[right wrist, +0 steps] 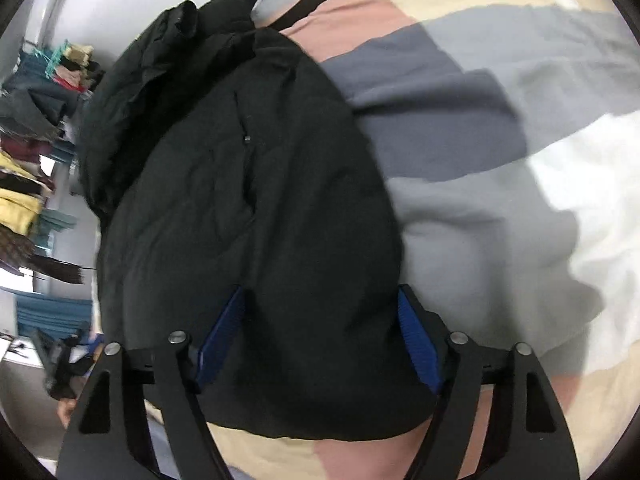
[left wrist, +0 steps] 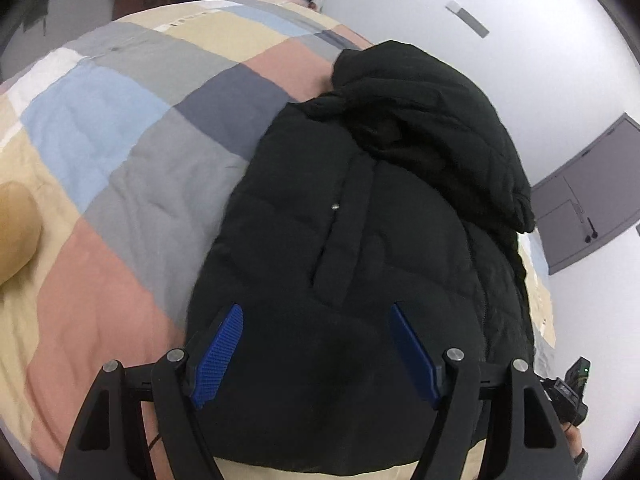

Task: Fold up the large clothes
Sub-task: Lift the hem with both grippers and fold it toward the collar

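A black puffer jacket [left wrist: 360, 220] lies folded in a bundle on a patchwork quilt [left wrist: 120, 140], its hood bunched at the far end. My left gripper [left wrist: 316, 320] is open, its blue pads [left wrist: 220, 352] spread wide just above the jacket's near end. In the right wrist view the same jacket [right wrist: 248, 200] fills the middle. My right gripper [right wrist: 320, 304] is open too, its blue pads [right wrist: 416, 340] either side of the jacket's near end, holding nothing.
The quilt [right wrist: 480, 120] covers a bed with pink, grey, blue and cream patches. A tan cushion [left wrist: 16, 232] sits at the left. Hanging clothes [right wrist: 28, 160] line a wall left of the bed. A grey panel [left wrist: 592, 192] is on the wall.
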